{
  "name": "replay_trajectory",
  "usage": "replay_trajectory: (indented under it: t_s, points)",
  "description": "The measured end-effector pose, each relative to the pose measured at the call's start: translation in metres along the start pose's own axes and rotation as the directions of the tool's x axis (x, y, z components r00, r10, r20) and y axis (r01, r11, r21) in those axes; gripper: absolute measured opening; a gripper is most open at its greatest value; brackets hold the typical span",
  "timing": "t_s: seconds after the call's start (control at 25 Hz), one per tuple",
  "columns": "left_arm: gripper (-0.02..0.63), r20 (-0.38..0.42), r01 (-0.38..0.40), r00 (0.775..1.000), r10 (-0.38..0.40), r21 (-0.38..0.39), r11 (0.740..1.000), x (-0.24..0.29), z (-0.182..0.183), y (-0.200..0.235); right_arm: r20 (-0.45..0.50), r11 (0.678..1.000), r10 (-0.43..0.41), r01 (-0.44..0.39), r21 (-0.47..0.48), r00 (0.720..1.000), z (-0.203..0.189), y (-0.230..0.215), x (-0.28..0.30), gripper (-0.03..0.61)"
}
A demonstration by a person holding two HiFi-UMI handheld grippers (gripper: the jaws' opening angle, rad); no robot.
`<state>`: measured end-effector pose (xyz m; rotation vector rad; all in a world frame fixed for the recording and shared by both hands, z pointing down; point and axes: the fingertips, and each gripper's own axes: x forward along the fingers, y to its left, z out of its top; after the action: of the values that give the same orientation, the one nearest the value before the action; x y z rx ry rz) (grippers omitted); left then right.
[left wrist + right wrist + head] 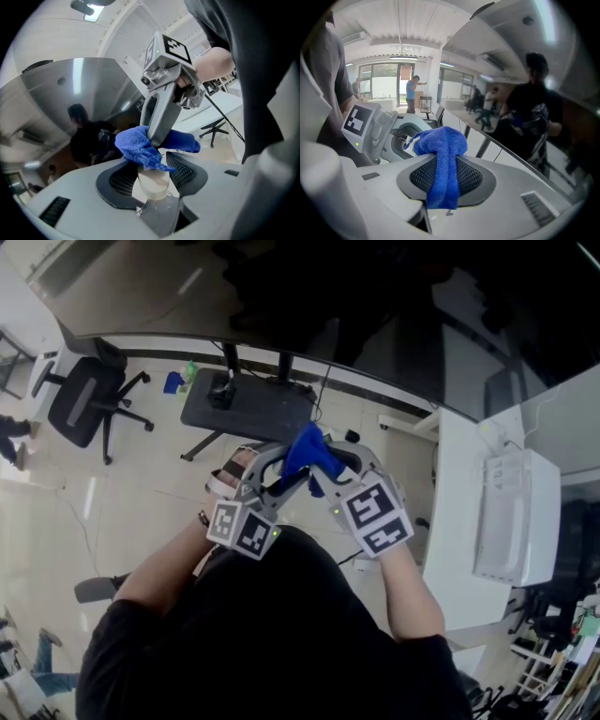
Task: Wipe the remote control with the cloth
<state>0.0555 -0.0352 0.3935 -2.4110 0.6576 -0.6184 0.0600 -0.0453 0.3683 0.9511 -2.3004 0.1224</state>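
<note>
My right gripper is shut on a blue cloth, which hangs folded between its pads and bunches up past the tips. My left gripper is shut on a pale remote control, seen end-on between its pads. The cloth lies on the remote's far end, with the right gripper pressing down on it from above. In the head view both grippers are held out in front of the person, left gripper and right gripper tip to tip, with the cloth between them.
Far below on the floor stand a dark desk and an office chair. A white table with a white box is at the right. A glossy dark curved surface spans the top. A person stands far off.
</note>
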Motion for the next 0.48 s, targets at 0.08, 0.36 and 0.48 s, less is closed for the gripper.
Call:
replay_trajectory:
  t_s: [0.08, 0.36, 0.48]
  points:
    - [0.201, 0.004, 0.003, 1.000, -0.003, -0.001, 1.000, -0.001, 0.001, -0.001, -0.002, 0.999, -0.048, 0.048, 0.022, 0.999, -0.004, -0.016, -0.002, 0.115]
    - [0.201, 0.010, -0.004, 1.000, 0.006, -0.166, 0.986, 0.003, -0.005, 0.006, 0.088, 0.992, -0.117, 0.112, 0.062, 0.989, 0.006, -0.031, -0.019, 0.115]
    - [0.201, 0.133, 0.067, 0.991, 0.023, -0.633, 0.771, 0.003, -0.012, 0.033, 0.296, 0.981, -0.153, 0.108, 0.164, 0.943, 0.022, -0.042, -0.038, 0.117]
